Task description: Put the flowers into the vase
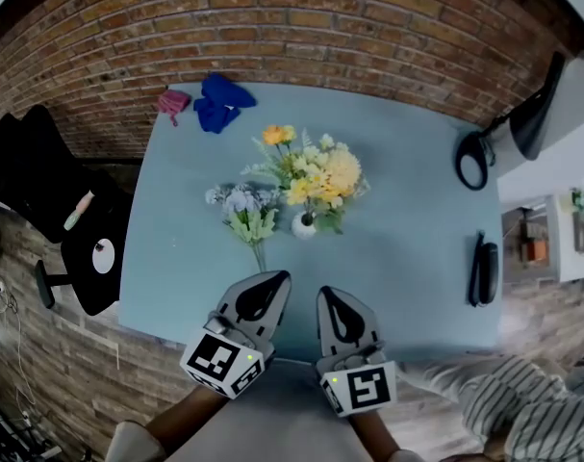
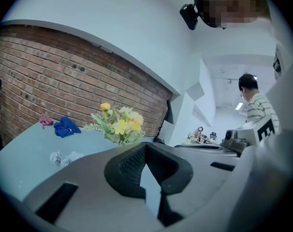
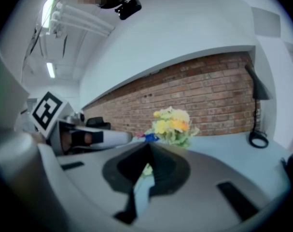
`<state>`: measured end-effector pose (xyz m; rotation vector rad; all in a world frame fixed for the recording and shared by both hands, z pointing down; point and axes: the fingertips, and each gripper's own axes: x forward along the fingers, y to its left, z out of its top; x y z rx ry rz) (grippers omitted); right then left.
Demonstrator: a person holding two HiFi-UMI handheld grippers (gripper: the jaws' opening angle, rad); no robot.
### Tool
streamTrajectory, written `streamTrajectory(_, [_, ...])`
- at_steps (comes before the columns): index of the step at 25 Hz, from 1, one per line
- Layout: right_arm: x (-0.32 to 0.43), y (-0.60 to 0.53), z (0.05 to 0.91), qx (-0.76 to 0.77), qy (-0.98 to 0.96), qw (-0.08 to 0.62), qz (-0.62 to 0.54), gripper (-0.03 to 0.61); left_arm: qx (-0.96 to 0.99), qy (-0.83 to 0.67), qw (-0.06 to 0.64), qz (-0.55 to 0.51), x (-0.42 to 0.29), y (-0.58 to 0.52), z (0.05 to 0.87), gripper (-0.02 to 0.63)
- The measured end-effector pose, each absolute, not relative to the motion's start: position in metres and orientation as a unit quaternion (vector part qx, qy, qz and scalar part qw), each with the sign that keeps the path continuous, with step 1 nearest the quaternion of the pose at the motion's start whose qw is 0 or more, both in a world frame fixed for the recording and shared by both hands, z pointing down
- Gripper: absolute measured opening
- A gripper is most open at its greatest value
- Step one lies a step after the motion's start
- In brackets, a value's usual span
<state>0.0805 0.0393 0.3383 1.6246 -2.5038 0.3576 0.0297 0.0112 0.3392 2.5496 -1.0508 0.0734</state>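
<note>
A small white vase (image 1: 304, 225) stands mid-table with a bouquet of yellow and orange flowers (image 1: 325, 173) in it. Left of it a pale lavender and green flower bunch (image 1: 245, 210) lies flat, its stem pointing toward me. My left gripper (image 1: 277, 277) hangs near the front edge, just short of that stem, jaws shut and empty. My right gripper (image 1: 328, 294) sits beside it, also shut with nothing held. In the left gripper view the bouquet (image 2: 118, 124) rises beyond the jaw tips (image 2: 146, 145) and the loose bunch (image 2: 63, 157) lies at left. The right gripper view shows the bouquet (image 3: 173, 125) past its jaw tips (image 3: 148, 146).
A blue cloth (image 1: 219, 101) and a pink item (image 1: 173, 101) lie at the table's far left by the brick wall. A black looped cable (image 1: 472, 159) and a black bar-shaped object (image 1: 484, 268) sit at the right edge. A black chair (image 1: 61, 200) stands left. A person in stripes (image 2: 255, 105) is nearby.
</note>
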Motion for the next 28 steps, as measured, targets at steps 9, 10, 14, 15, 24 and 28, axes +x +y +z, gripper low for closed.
streamTrajectory(9, [0.076,0.038,0.336,0.525,-0.841,0.069,0.110,0.021,0.911,-0.368,0.187,0.020,0.033,0.012,0.330,0.015])
streamTrajectory(10, [0.075,0.038,0.335,0.524,-0.842,0.067,0.110,0.021,0.911,-0.367,0.189,0.021,0.033,0.012,0.331,0.015])
streamTrajectory(14, [0.074,0.035,0.334,0.522,-0.843,0.060,0.116,0.021,0.910,-0.365,0.196,0.022,0.033,0.013,0.333,0.015])
streamTrajectory(15, [0.073,0.035,0.333,0.521,-0.843,0.058,0.119,0.021,0.910,-0.365,0.196,0.024,0.032,0.014,0.333,0.015])
streamTrajectory(24, [0.051,0.035,0.344,0.501,-0.849,0.081,0.146,0.023,0.912,-0.363,0.189,0.021,0.018,0.013,0.325,0.015])
streamTrajectory(28, [0.037,0.028,0.360,0.500,-0.841,0.104,0.178,0.025,0.915,-0.359,0.184,0.014,0.001,0.008,0.321,0.015])
